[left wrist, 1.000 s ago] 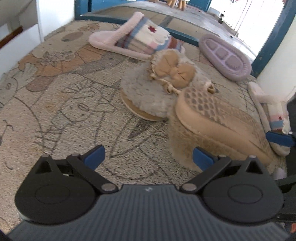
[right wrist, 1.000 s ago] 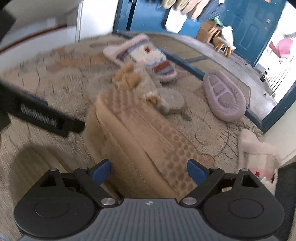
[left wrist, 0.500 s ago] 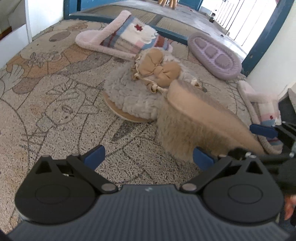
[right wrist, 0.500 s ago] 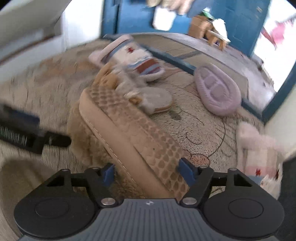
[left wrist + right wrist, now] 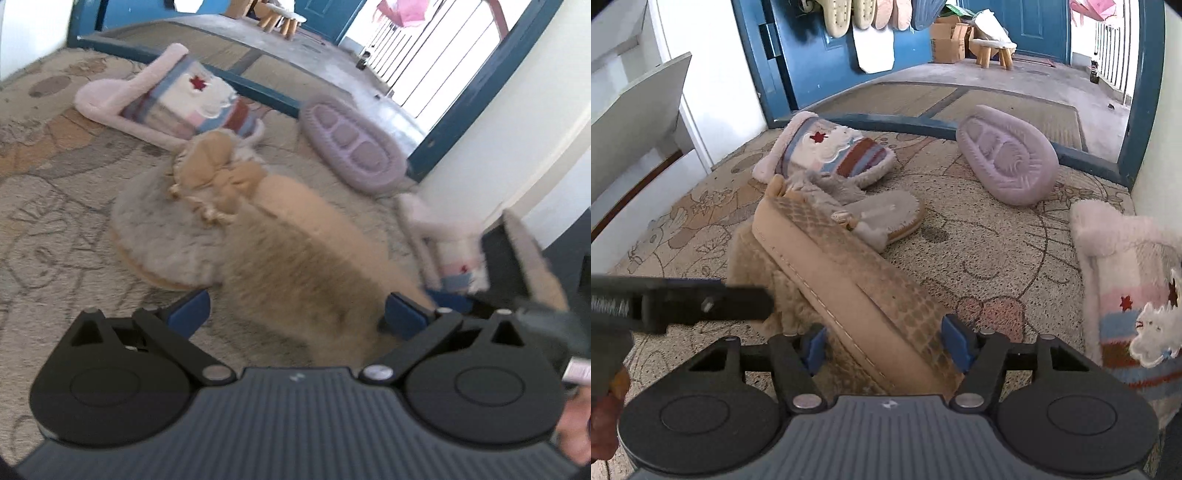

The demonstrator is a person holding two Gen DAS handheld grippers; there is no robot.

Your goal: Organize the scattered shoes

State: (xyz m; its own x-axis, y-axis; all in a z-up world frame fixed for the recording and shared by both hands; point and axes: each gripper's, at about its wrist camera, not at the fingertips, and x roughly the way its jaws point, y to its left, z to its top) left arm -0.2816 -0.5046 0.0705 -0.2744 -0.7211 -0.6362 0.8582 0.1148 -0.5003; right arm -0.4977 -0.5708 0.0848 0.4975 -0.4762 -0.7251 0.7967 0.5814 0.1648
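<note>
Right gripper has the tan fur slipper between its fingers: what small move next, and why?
Probably finish closing, then lift. The right gripper jaws are closing around the tan fur slipper, tipped on its side with the sole showing. Its mate, the grey bow slipper, lies just beyond.

1. We see the right tongs (image 5: 886, 341) angled downward, jaws closing, both blue pads against the sides of the tan slipper (image 5: 849, 273).
2. Left tongs (image 5: 295, 308) angled downward, jaws wide apart, pads clear of everything.
3. Part of a hand (image 5: 607, 417) shows at the lower left edge of the right wrist view.
</note>
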